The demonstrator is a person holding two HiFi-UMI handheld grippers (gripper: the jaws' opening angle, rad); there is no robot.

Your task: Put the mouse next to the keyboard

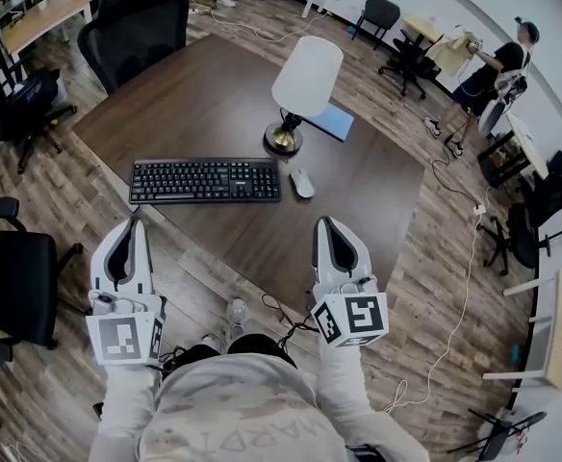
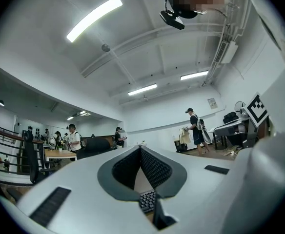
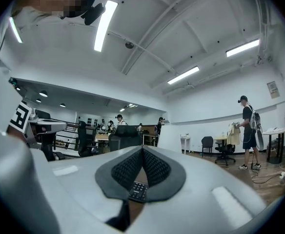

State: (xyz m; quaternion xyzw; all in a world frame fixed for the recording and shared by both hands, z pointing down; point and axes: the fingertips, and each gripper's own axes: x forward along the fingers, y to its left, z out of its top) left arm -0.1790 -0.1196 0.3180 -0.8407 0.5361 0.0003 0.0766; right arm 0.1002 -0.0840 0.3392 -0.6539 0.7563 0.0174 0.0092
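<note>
grey mouse flat on table, just right of black keyboard

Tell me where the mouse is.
Head view, centre: the mouse lies on the brown table, just right of the keyboard and in front of the lamp.

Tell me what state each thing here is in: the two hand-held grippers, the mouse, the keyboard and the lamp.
Left hand-held gripper: shut, empty.
Right hand-held gripper: shut, empty.
Mouse: lying flat on the table, beside the keyboard's right end, not held.
Keyboard: flat on the table, not touched by either gripper.
Lamp: standing upright; I cannot tell whether it is lit.
</note>
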